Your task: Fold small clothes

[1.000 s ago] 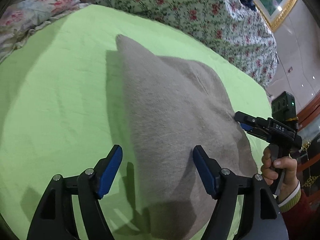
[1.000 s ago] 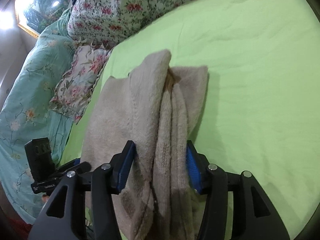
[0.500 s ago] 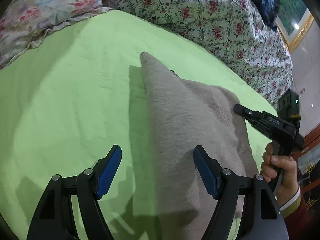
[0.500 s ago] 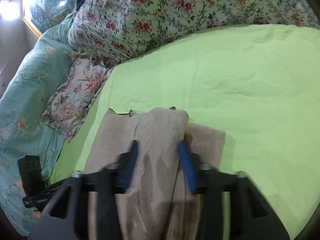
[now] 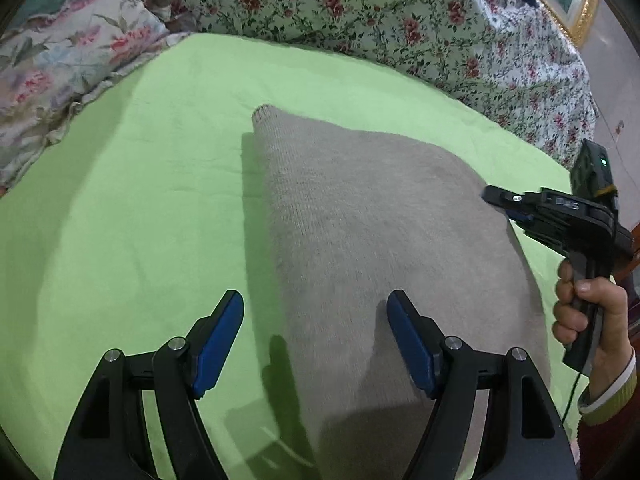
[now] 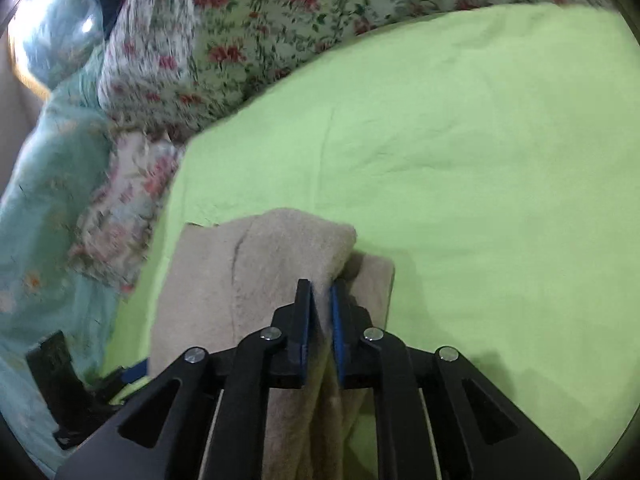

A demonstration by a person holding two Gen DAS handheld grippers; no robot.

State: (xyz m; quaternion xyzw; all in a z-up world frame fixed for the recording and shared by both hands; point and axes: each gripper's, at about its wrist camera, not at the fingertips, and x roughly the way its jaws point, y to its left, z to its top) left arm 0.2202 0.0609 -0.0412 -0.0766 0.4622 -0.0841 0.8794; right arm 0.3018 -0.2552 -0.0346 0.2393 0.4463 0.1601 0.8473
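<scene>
Since a second ago our right gripper is closing on the beige knit garment's folded edge, pinching it over the green sheet, while our left gripper is waiting spread above it.
</scene>
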